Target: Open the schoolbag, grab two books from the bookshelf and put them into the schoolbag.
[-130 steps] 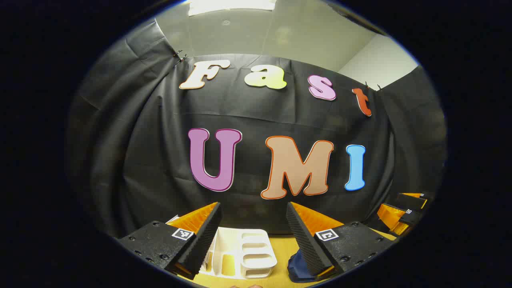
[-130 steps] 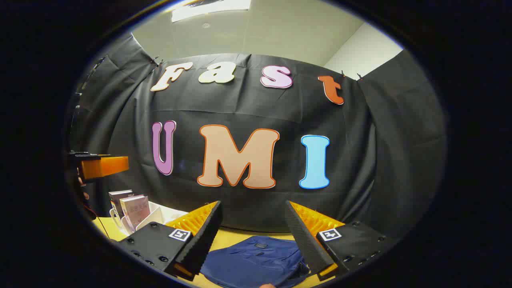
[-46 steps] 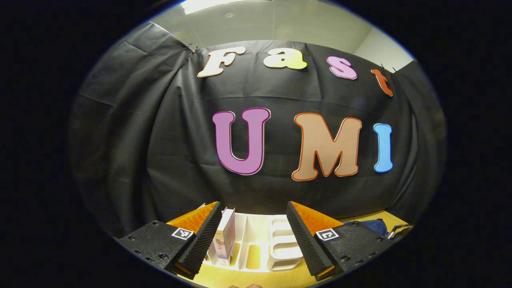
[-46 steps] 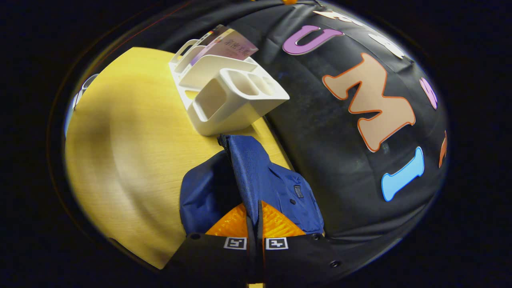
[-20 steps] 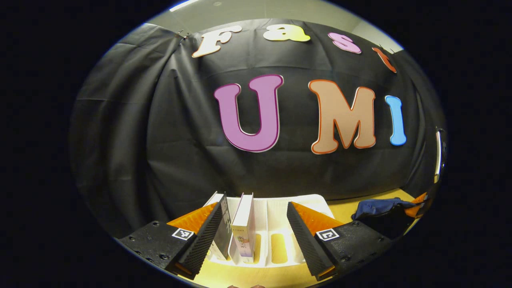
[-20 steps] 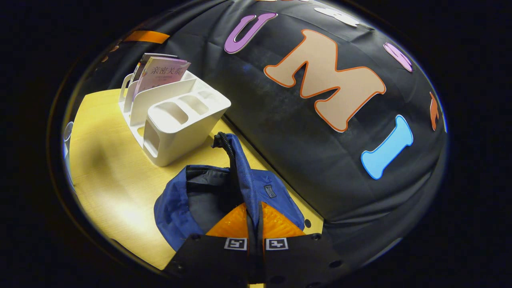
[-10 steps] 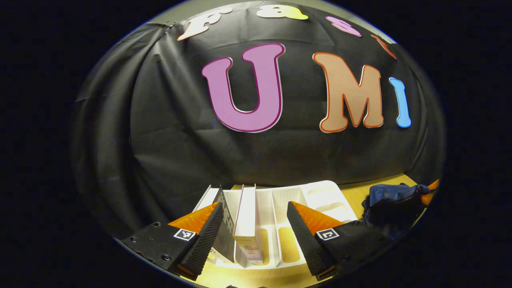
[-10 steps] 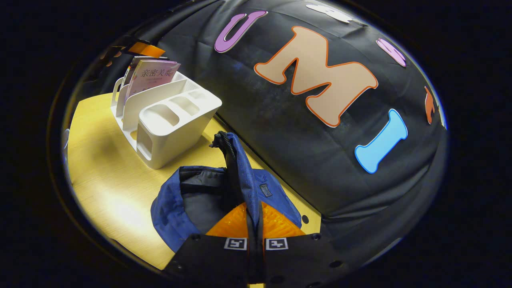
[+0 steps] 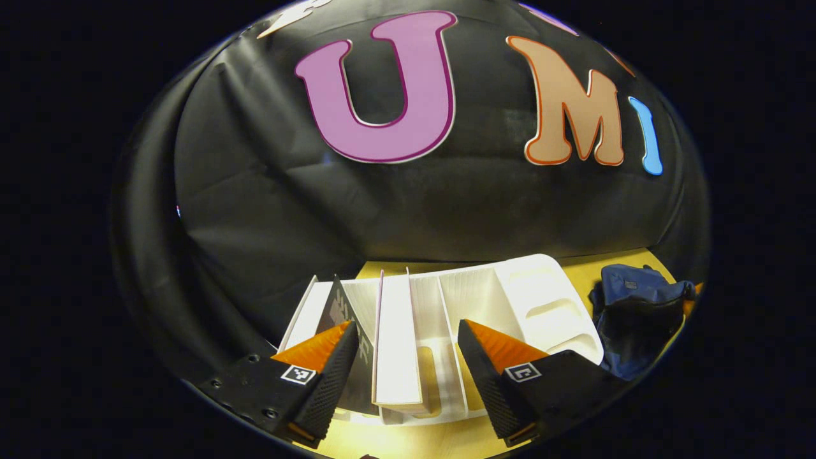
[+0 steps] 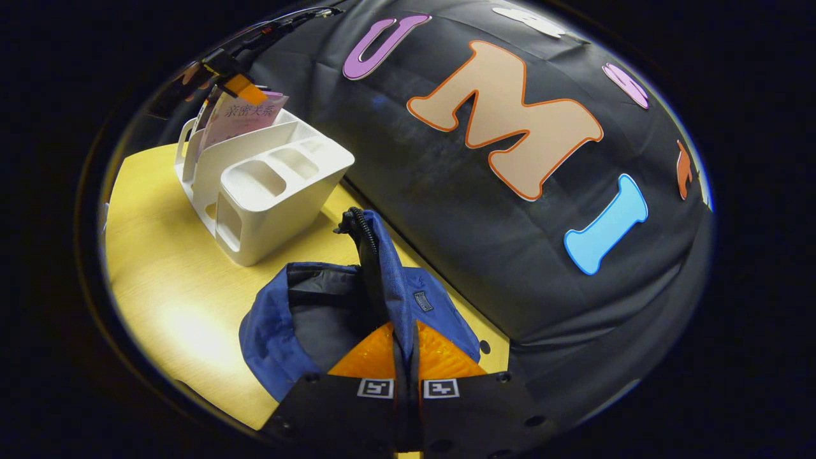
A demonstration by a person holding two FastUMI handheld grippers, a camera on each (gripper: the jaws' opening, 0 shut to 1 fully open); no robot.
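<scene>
The left gripper (image 9: 405, 354) is hovering spread around a white-spined book (image 9: 396, 344) in the white bookshelf (image 9: 542, 299); the right gripper (image 10: 405, 341) is clenching the blue schoolbag's (image 10: 274, 338) opened flap.

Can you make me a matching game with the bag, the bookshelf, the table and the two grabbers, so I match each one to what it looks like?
Things:
1. schoolbag
2. bookshelf
3. table
4. left gripper
5. right gripper

Descriptions:
A. white
B. fingers apart, around a book
C. blue, held open
D. yellow wood
E. pinching the bag's edge

Pairs: 1-C, 2-A, 3-D, 4-B, 5-E
</scene>
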